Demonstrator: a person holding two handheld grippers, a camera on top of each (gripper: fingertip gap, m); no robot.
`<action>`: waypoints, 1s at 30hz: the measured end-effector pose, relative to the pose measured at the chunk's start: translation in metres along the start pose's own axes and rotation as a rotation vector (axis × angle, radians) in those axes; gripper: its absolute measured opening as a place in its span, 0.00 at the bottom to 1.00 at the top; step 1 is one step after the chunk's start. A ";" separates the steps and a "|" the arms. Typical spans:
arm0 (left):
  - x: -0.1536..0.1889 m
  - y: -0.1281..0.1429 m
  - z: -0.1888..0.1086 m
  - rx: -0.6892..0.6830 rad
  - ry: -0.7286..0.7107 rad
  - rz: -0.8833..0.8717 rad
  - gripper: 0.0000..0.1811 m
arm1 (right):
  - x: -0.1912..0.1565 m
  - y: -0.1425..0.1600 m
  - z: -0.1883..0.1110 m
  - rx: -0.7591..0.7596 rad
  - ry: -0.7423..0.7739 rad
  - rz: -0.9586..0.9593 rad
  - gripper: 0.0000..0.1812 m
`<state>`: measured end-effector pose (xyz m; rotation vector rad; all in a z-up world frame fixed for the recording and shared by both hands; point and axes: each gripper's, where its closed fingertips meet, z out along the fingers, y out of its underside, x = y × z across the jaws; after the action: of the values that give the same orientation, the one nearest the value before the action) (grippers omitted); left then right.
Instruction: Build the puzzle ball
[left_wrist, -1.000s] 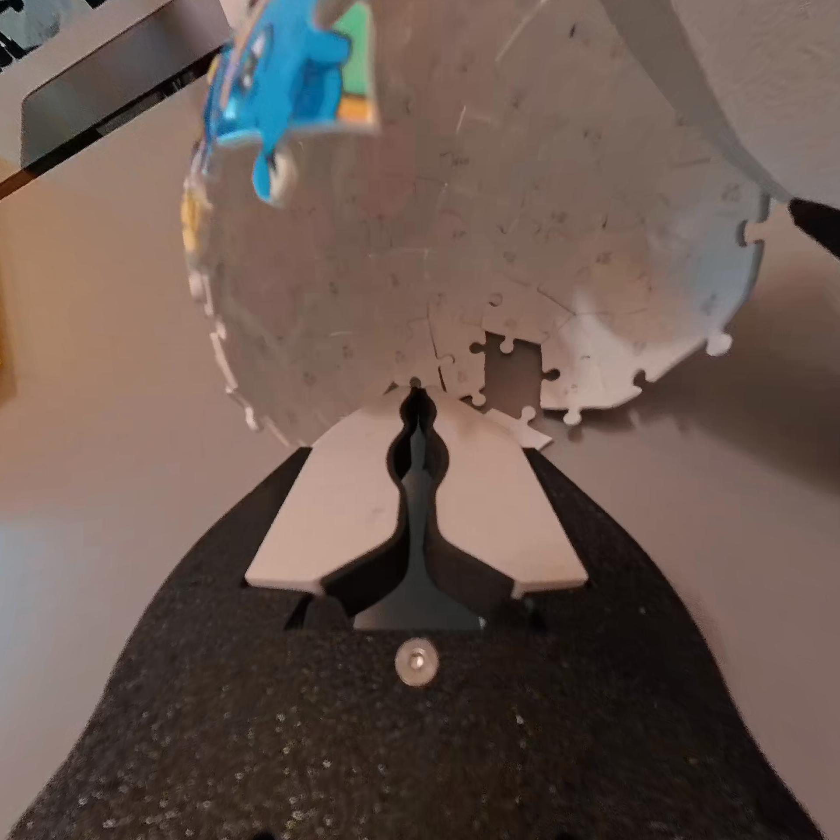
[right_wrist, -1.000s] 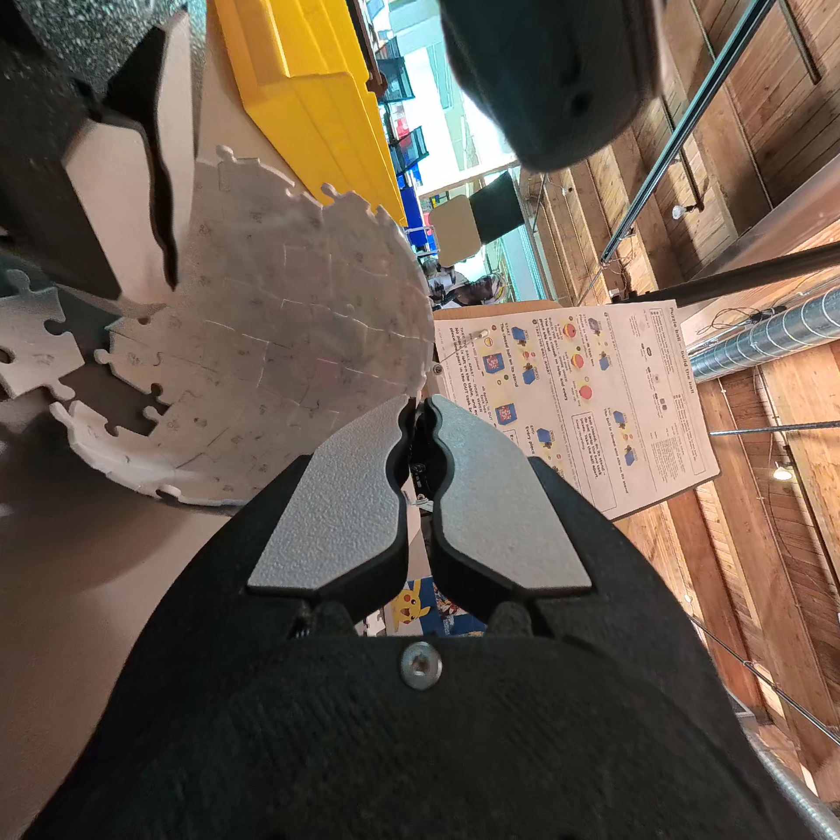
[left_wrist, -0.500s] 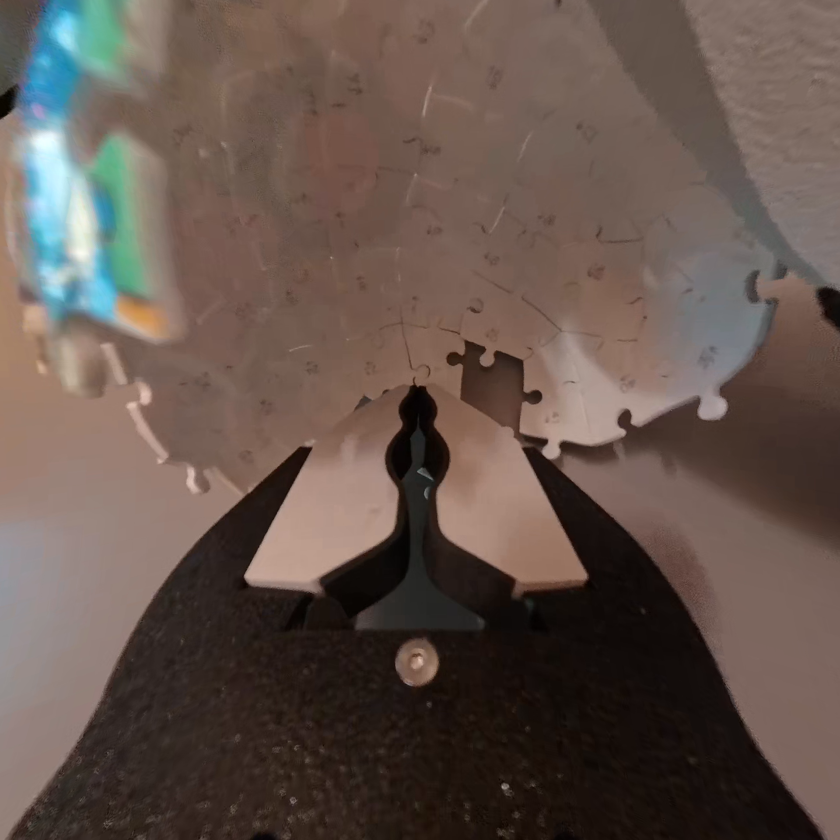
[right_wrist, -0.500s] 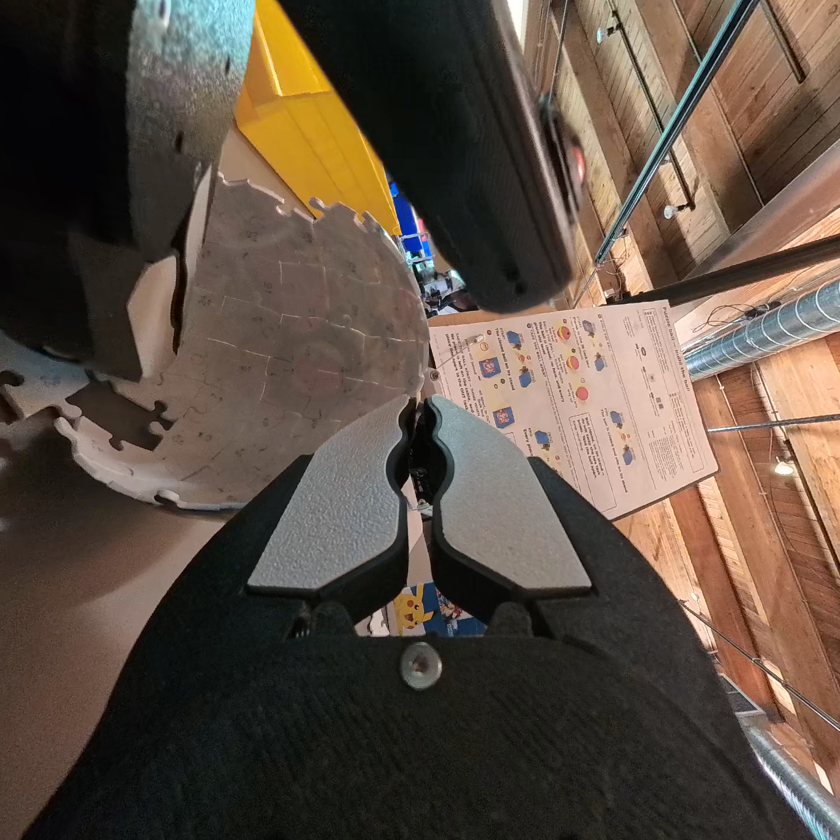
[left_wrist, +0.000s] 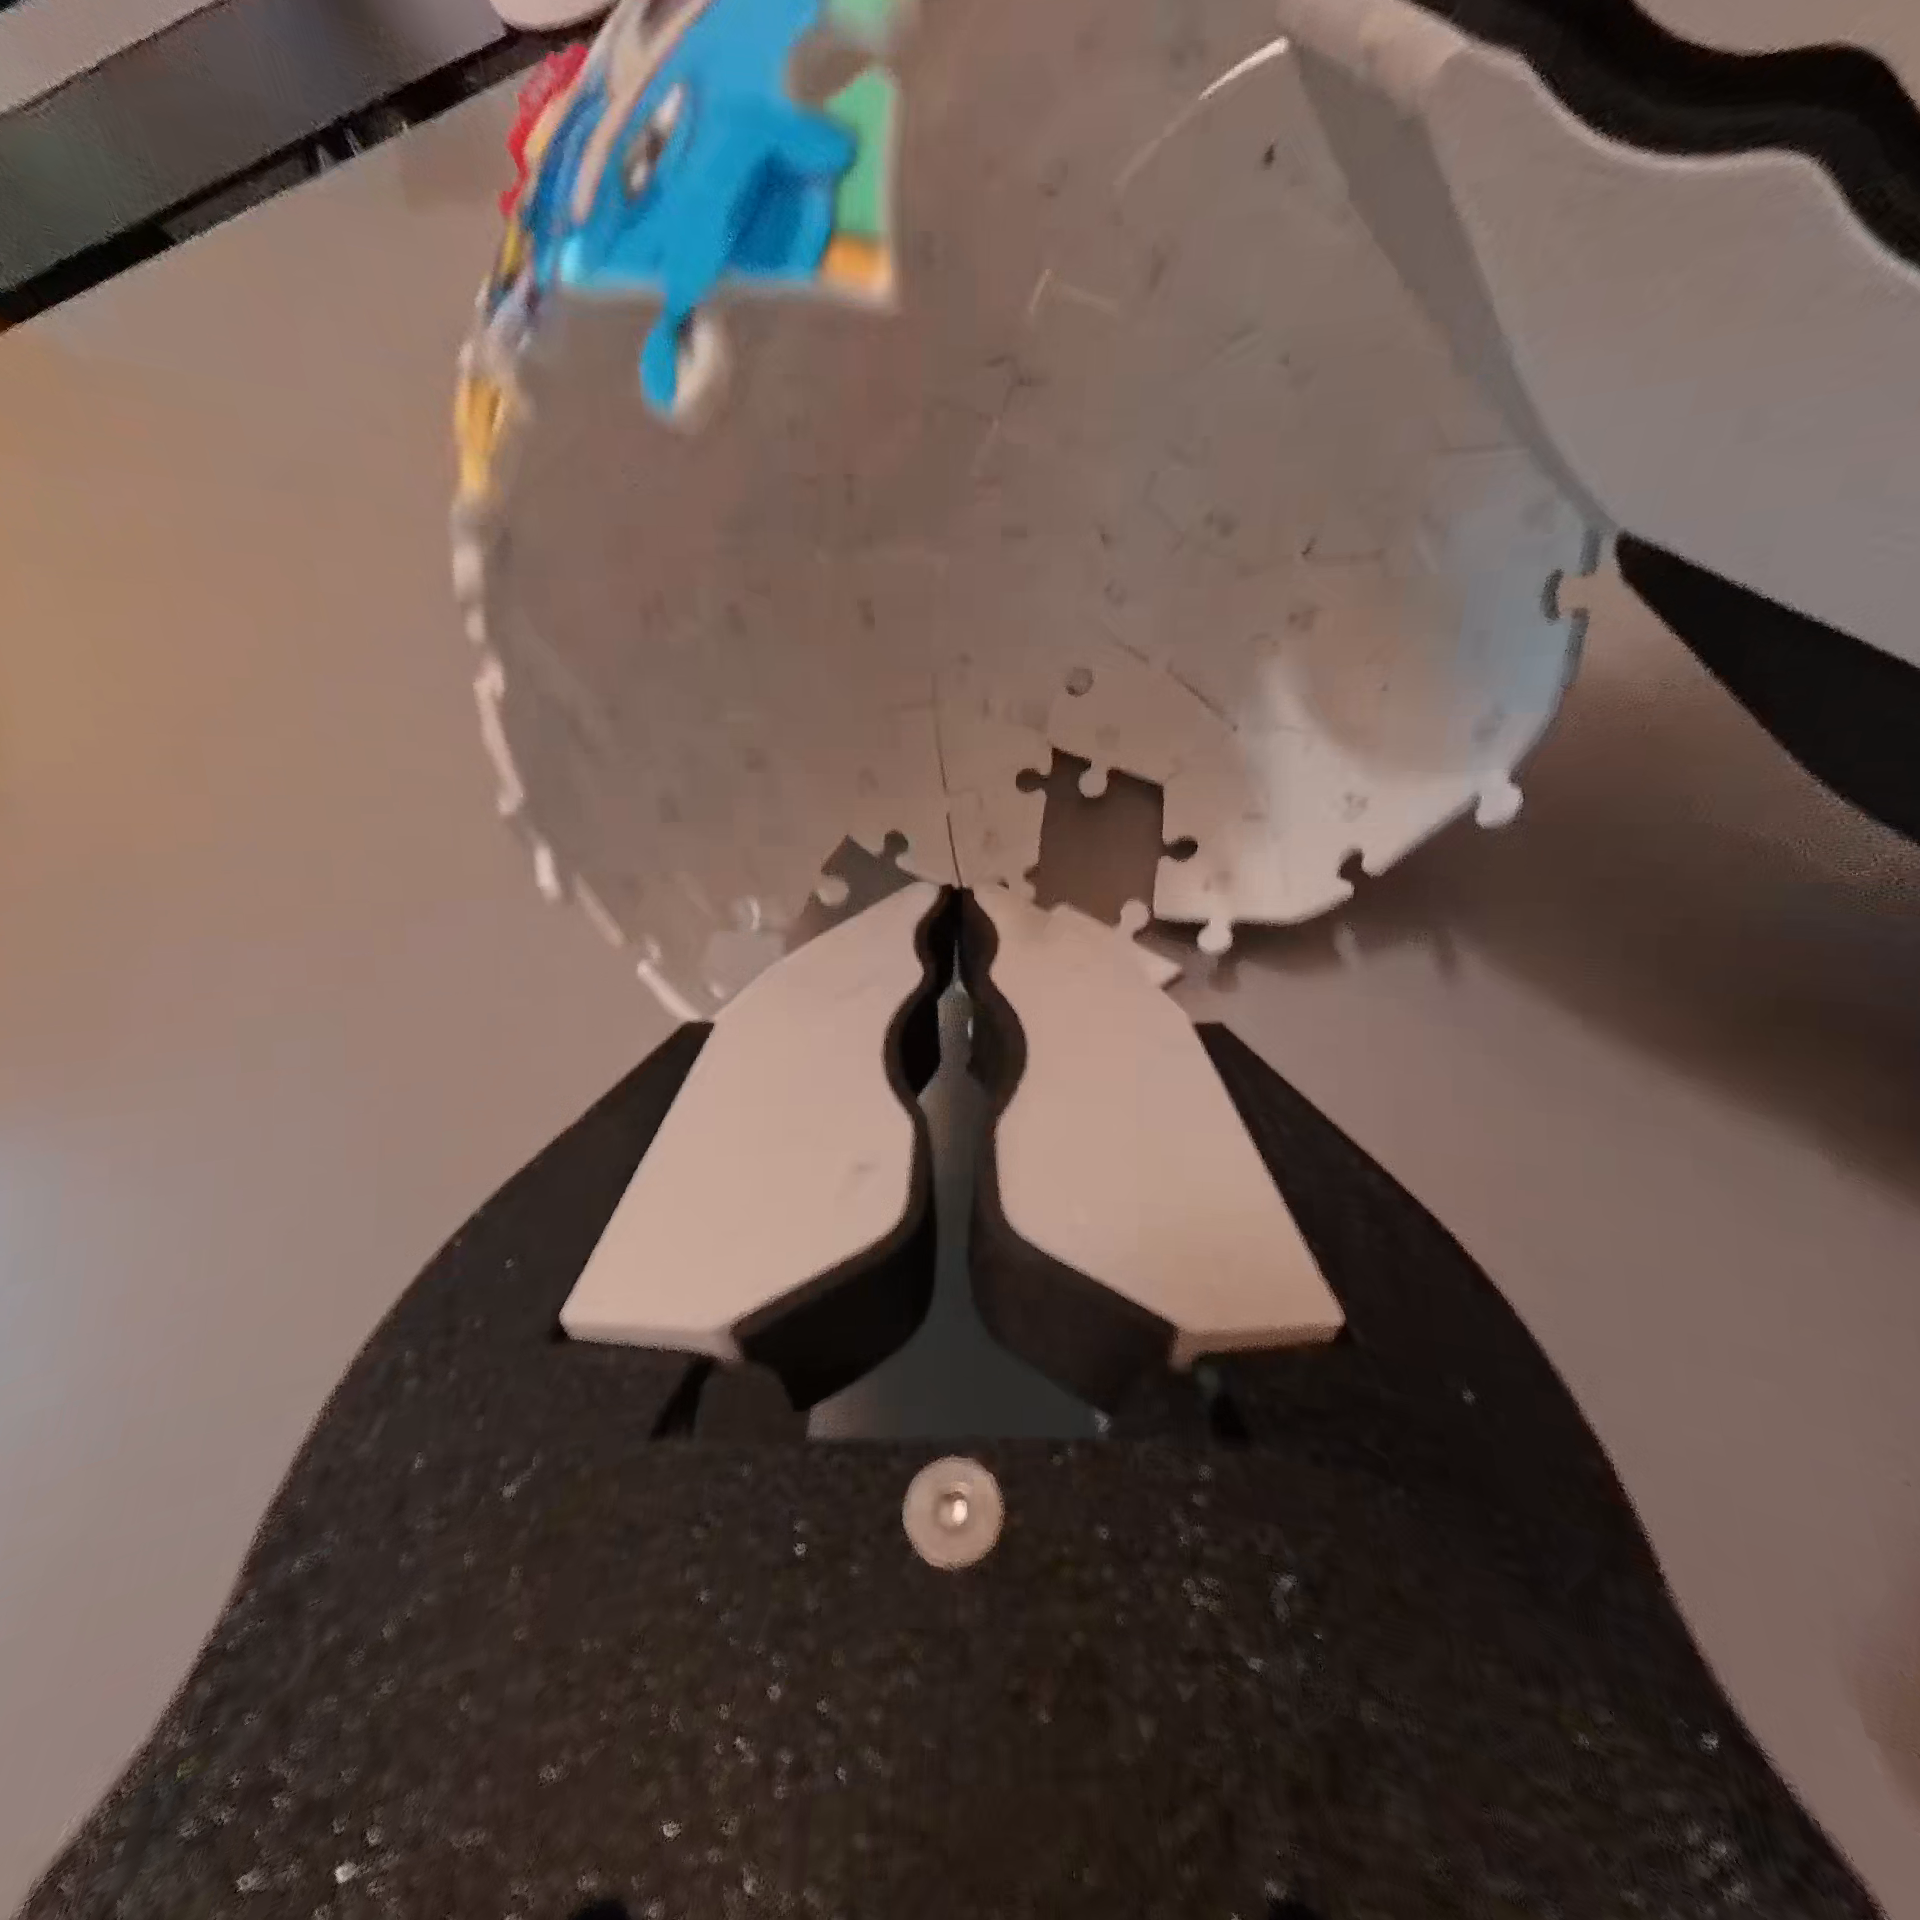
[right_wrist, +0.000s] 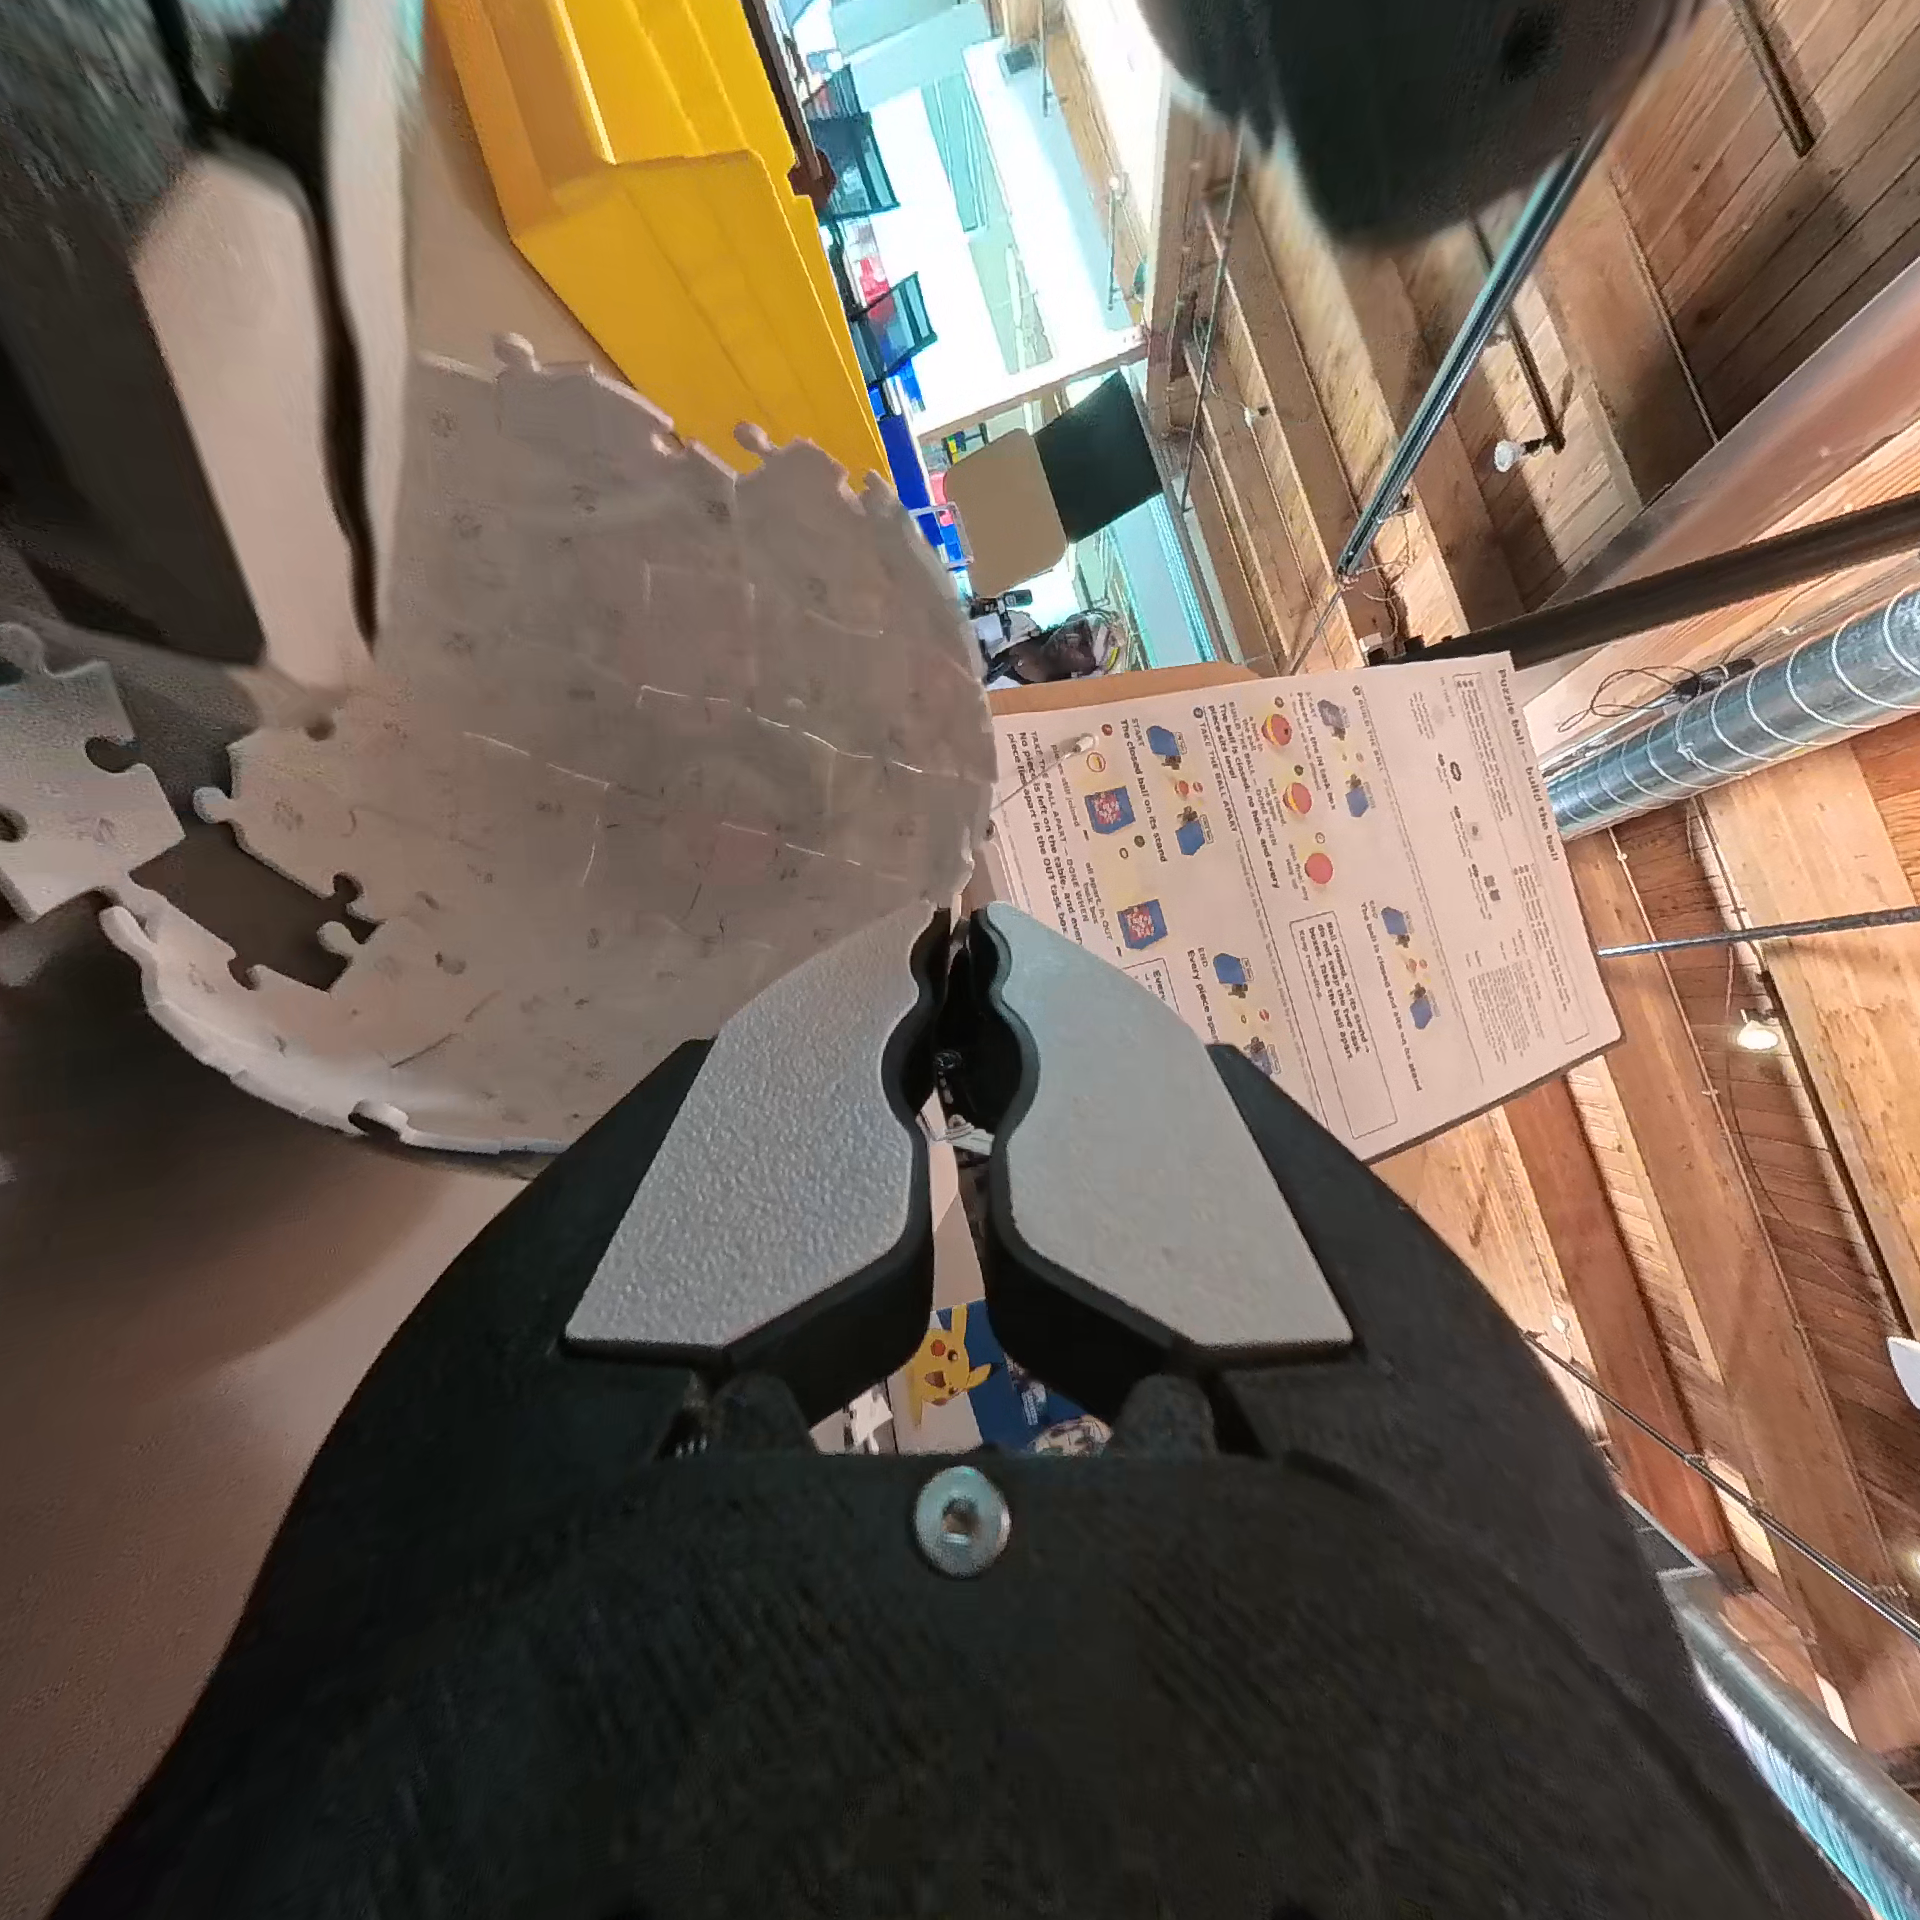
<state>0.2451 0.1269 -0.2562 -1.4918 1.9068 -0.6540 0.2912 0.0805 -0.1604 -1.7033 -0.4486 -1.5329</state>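
Left wrist view: since half a second ago the blue piece (left_wrist: 717, 197) has swung from the far left edge back up over the shell (left_wrist: 1039, 499), whose white inside faces the camera. The left claw (left_wrist: 954, 899) is clamped on the shell's near rim, above the desk (left_wrist: 208, 831), just left of an empty slot (left_wrist: 1101, 842).

Right wrist view: the right claw (right_wrist: 961, 925) is pinched together at the half-built ball's right rim, on what I cannot tell. A loose white piece (right_wrist: 73, 769) lies at far left.

Fitting appears in hand; next, the piece's tabs must line up before pressing.
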 end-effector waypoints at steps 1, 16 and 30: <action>0.000 0.004 -0.003 -0.009 0.009 -0.012 0.02 | 0.000 0.000 0.000 0.000 0.001 0.000 0.02; 0.015 0.025 0.001 -0.087 0.208 -0.032 0.22 | -0.002 0.004 -0.009 0.007 0.006 -0.019 0.02; 0.003 0.027 -0.012 -0.139 0.224 -0.062 0.27 | -0.001 0.002 -0.008 0.015 0.002 -0.020 0.02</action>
<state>0.2184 0.1301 -0.2677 -1.6274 2.1191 -0.7572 0.2870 0.0733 -0.1622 -1.6903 -0.4764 -1.5411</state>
